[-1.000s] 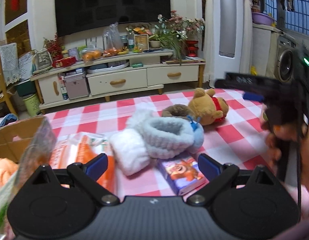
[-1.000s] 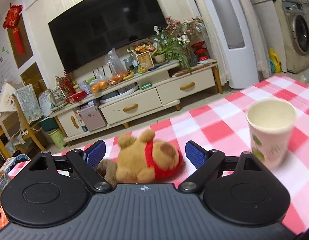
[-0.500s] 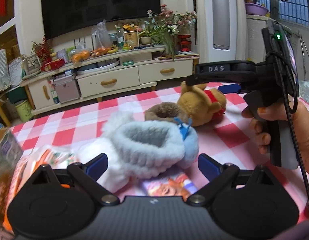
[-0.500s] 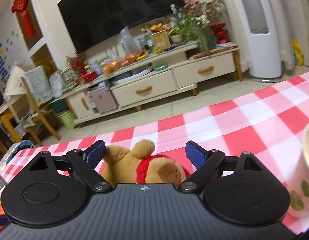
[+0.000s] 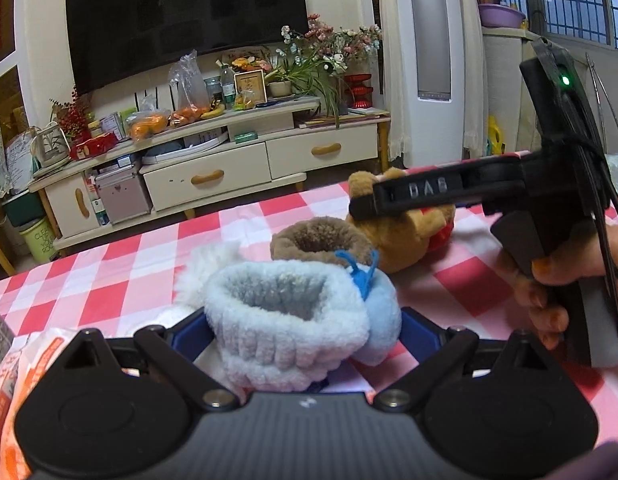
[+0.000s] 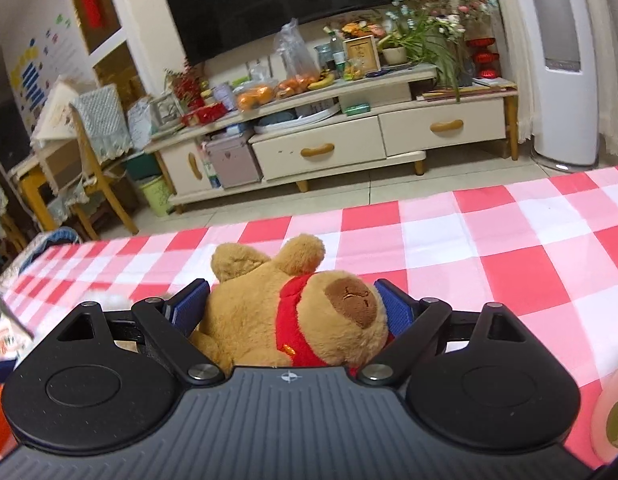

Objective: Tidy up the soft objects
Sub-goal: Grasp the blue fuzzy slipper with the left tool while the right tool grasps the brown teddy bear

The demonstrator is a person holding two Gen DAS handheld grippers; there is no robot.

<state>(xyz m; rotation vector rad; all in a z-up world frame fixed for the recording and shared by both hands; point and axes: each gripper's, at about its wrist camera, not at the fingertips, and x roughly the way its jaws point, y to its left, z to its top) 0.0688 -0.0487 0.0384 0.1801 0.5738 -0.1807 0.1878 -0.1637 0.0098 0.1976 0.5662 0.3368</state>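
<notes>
A light blue fluffy sock [image 5: 285, 312] lies on the red-and-white checked tablecloth [image 5: 121, 264]. My left gripper [image 5: 303, 328] stands open, with one blue pad on each side of the sock. Behind the sock are a brown fluffy sock [image 5: 317, 236] and a white fluffy piece [image 5: 201, 272]. A tan teddy bear with a red shirt [image 6: 293, 312] lies on its back between the pads of my right gripper [image 6: 293, 308], which is open. In the left wrist view, the right gripper's black finger [image 5: 425, 192] crosses the bear [image 5: 405, 240], and a hand [image 5: 549, 304] holds the handle.
An orange packet [image 5: 13, 380] lies at the left by my left gripper. A paper cup [image 6: 613, 420] stands at the right edge of the right wrist view. Beyond the table's far edge are the floor and a cream TV cabinet [image 6: 349, 148].
Both grippers moved forward and lower. The blue sock now lies between the left pads and the bear between the right pads. Neither finger spacing changed, and the cup slid to the right edge of view.
</notes>
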